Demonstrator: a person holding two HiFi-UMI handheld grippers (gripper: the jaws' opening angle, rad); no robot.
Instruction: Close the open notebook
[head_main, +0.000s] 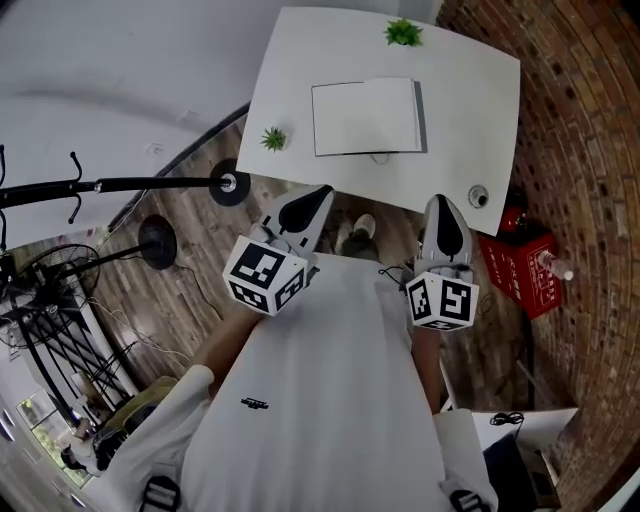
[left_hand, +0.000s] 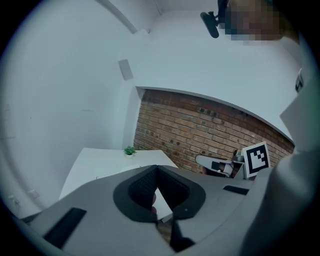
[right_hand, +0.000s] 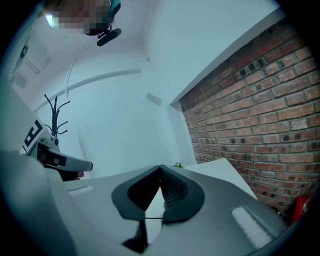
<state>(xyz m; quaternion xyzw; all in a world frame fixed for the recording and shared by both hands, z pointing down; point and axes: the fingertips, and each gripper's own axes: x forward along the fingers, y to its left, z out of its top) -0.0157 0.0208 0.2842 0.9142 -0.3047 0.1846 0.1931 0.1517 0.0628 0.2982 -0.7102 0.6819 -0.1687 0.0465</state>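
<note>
A white notebook (head_main: 365, 117) lies flat on the white table (head_main: 470, 90), with a grey band along its right edge. From the head view I cannot tell whether it is open. My left gripper (head_main: 322, 190) is shut and empty, held in the air just short of the table's near edge. My right gripper (head_main: 441, 200) is beside it, also shut and empty, short of the same edge. In each gripper view the dark pads meet at their tips, left gripper (left_hand: 157, 168) and right gripper (right_hand: 160, 168). Neither touches the notebook.
Two small green plants stand on the table, one at the far side (head_main: 403, 32) and one at the left near edge (head_main: 273, 138). A small round object (head_main: 479, 195) sits at the right near corner. A red box (head_main: 525, 272) and brick wall (head_main: 590, 150) are right, a coat stand (head_main: 100, 185) left.
</note>
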